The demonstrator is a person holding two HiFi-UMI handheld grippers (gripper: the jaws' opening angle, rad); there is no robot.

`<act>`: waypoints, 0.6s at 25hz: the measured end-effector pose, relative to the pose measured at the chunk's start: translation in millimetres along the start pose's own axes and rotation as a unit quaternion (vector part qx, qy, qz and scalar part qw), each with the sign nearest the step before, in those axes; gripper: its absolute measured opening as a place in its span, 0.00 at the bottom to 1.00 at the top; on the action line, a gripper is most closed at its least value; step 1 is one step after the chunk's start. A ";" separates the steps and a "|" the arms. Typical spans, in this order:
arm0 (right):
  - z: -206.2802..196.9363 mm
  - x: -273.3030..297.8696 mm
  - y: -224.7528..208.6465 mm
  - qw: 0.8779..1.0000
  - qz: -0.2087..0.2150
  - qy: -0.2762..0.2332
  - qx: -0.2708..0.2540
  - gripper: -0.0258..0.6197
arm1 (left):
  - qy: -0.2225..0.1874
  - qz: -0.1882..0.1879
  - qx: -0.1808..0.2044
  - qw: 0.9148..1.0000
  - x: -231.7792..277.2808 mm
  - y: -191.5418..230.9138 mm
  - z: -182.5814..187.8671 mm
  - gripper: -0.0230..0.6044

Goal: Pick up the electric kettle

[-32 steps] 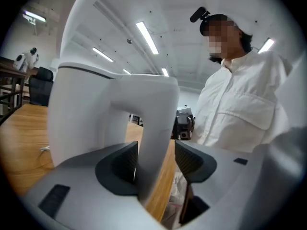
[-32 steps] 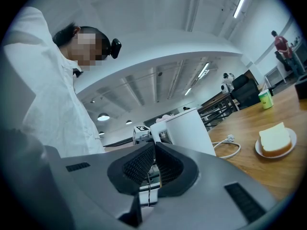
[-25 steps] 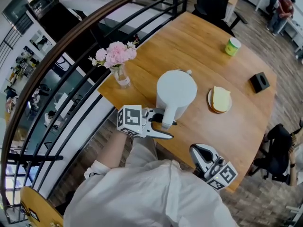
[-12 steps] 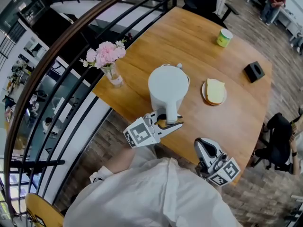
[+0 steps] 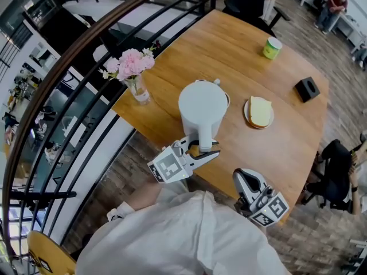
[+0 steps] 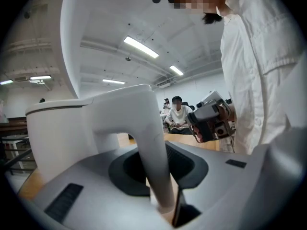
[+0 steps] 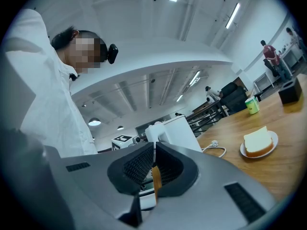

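Observation:
The white electric kettle [image 5: 202, 105] stands upright on the wooden table [image 5: 229, 50], its handle [image 5: 202, 137] facing the near edge. My left gripper [image 5: 204, 149] has the handle [image 6: 152, 157] between its jaws. The pads press on it from both sides, and the jaws are opening slightly. In the left gripper view the kettle's body [image 6: 62, 133] fills the left side. My right gripper [image 5: 244, 182] hovers at the table's near edge, to the right of the kettle, shut with nothing in it. Its closed jaws [image 7: 154, 176] point toward the kettle [image 7: 173, 128].
A glass vase of pink flowers [image 5: 133, 73] stands left of the kettle, near the table's corner. A plate with bread [image 5: 259, 112] lies to the right. A green cup [image 5: 272, 46] and a black box [image 5: 308, 89] are farther off. A black railing [image 5: 86, 125] runs along the left.
My left gripper has rolled so its marker cube hangs lower, and its jaws have closed on the kettle's handle. The kettle and my right gripper stay where they were.

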State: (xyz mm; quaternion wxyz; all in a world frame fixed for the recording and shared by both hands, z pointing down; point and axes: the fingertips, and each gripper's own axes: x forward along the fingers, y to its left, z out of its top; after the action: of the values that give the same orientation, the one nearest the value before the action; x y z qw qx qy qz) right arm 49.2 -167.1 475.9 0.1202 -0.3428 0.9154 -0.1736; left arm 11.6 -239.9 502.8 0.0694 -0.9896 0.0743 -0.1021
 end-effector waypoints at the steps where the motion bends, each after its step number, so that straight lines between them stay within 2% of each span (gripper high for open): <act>1: 0.8 -1.0 -1.3 1.000 -0.001 -0.001 0.000 0.07 | 0.008 0.000 0.006 1.000 -0.5 -1.3 -0.1 0.18; 5: 2.5 -1.6 -3.1 1.000 -0.002 -0.004 0.001 0.07 | 0.015 0.000 0.010 1.000 -3.0 -5.1 5.5 0.19; 10: 3.5 -4.5 1.1 1.000 -0.001 -0.005 0.003 0.07 | -0.008 0.010 0.003 1.000 -7.6 -6.4 19.9 0.20; 15: 4.7 -5.9 3.3 1.000 -0.002 -0.008 0.002 0.07 | -0.008 0.011 0.041 0.999 -9.2 -10.3 40.2 0.20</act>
State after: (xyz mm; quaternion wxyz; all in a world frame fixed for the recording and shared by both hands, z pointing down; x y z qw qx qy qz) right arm 53.2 -162.0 470.9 0.1282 -0.3461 0.9132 -0.1727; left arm 12.6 -223.4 463.6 0.1112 -0.9858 0.0801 -0.0967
